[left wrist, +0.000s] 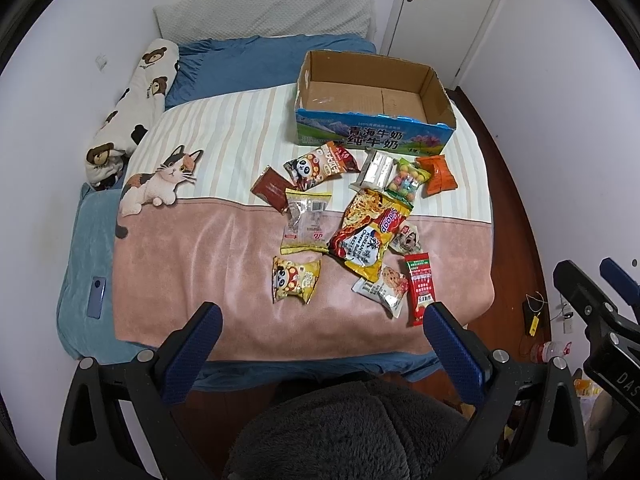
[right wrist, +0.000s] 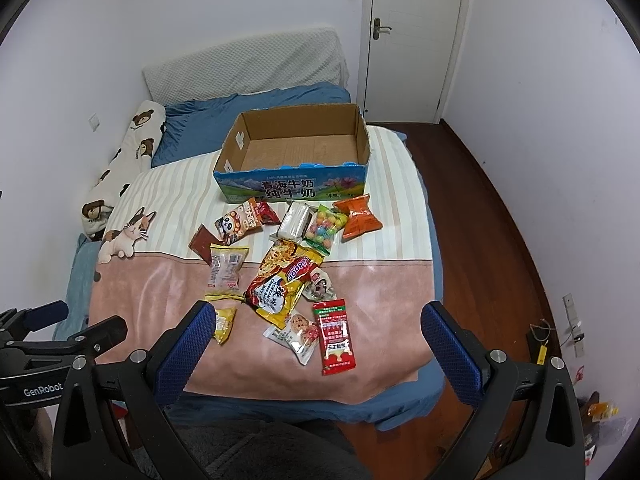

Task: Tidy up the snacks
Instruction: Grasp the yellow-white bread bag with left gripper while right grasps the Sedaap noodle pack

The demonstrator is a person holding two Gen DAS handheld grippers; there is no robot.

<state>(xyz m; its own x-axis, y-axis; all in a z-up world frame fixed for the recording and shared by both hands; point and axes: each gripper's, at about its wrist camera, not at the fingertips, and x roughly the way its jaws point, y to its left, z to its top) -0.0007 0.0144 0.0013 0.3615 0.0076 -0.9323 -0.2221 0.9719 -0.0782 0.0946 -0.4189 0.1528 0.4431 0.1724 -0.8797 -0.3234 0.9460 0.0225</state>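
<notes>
Several snack packets lie scattered on the bed blanket (left wrist: 200,264), among them a yellow noodle bag (left wrist: 370,232), a red sachet (left wrist: 419,288), a panda packet (left wrist: 295,280) and an orange bag (left wrist: 438,174). An empty cardboard milk box (left wrist: 372,126) stands behind them; it also shows in the right wrist view (right wrist: 292,184). My left gripper (left wrist: 322,316) is open and empty above the bed's near edge. My right gripper (right wrist: 318,316) is open and empty, just short of the red sachet (right wrist: 335,336) and noodle bag (right wrist: 282,284).
A phone (left wrist: 97,297) lies on the blue sheet at the left. A bear-print pillow (left wrist: 136,104) runs along the left wall. Wooden floor (right wrist: 480,220) and a white door (right wrist: 412,40) are to the right. A grey fleecy lap (left wrist: 352,432) is below.
</notes>
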